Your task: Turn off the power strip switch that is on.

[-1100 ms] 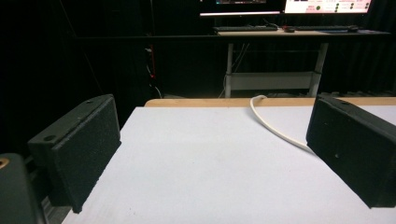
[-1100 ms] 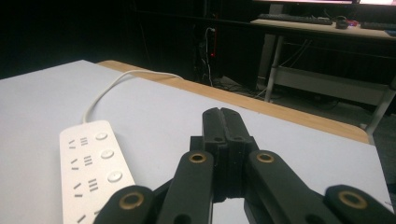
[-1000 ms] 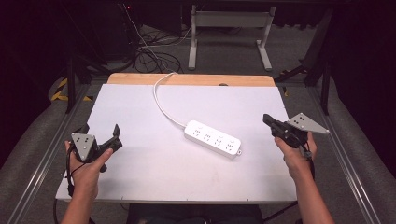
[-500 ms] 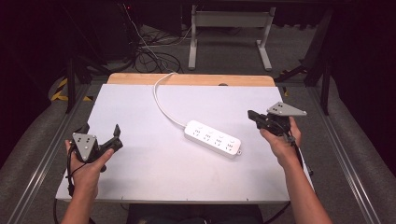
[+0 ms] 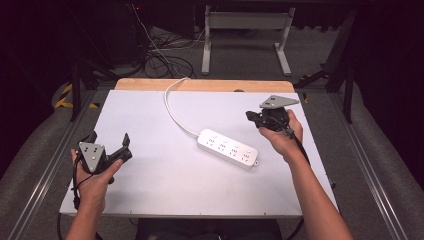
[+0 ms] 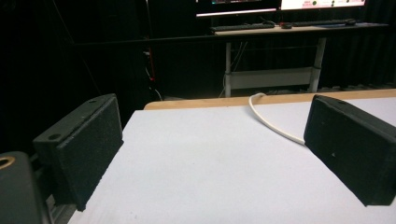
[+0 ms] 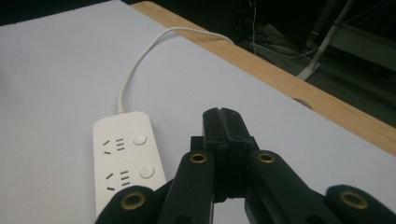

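Right gripper (image 5: pixel 252 117) nearer — power strip (image 5: pixel 228 148) half-hidden

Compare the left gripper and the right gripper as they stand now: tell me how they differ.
The left gripper has its jaws spread wide, with nothing between them; the right gripper has its jaws pressed shut on nothing. The left gripper sits near the table's front left edge, far from the power strip; the right gripper is on the right side, close beside the strip. Both are black, hand-held and carry a grey three-cornered plate.
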A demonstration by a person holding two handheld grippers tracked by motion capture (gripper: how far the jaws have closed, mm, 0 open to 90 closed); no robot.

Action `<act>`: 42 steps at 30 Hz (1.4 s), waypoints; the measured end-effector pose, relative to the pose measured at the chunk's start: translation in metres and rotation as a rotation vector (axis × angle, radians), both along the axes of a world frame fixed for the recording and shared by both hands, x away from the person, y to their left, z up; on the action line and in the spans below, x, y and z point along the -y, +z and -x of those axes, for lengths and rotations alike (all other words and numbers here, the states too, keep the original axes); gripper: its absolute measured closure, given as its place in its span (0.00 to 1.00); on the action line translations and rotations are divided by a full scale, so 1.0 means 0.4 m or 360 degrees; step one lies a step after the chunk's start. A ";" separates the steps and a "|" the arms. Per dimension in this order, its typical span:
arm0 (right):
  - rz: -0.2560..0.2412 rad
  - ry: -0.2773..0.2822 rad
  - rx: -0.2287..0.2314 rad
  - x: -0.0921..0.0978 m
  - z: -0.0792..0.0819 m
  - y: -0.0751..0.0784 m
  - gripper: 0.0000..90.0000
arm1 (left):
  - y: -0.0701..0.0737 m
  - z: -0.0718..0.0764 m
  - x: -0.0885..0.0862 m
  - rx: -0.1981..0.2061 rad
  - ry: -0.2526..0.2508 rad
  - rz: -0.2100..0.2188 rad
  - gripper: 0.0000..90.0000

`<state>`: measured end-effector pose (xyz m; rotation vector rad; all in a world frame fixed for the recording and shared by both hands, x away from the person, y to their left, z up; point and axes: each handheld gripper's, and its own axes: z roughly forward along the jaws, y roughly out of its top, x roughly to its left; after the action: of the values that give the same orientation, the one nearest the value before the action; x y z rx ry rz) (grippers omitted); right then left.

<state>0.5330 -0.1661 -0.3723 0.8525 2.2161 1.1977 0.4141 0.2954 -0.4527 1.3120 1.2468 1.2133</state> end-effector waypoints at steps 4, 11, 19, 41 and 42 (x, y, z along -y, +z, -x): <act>0.0042 0.0025 -0.0023 -0.030 -0.008 -0.003 1.00 | 0.000 -0.001 0.001 0.0000 -0.0005 0.0004 0.06; 0.0147 0.0080 -0.0080 -0.096 -0.032 -0.014 1.00 | 0.000 -0.001 0.003 -0.0004 -0.0013 0.0007 0.06; 0.0231 0.0122 -0.0166 -0.163 -0.057 -0.046 1.00 | -0.002 -0.002 0.005 -0.0012 -0.0015 -0.0001 0.06; 0.0403 0.0185 -0.0430 -0.281 -0.100 -0.163 1.00 | -0.002 0.003 -0.001 -0.0014 -0.0019 0.0006 0.06; 0.0415 0.0185 -0.0429 -0.284 -0.101 -0.164 1.00 | -0.002 0.002 0.000 -0.0015 -0.0020 0.0009 0.06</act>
<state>0.5732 -0.0525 -0.4381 0.8266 2.5997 0.8549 0.4131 0.2955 -0.4534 1.3206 1.2460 1.1953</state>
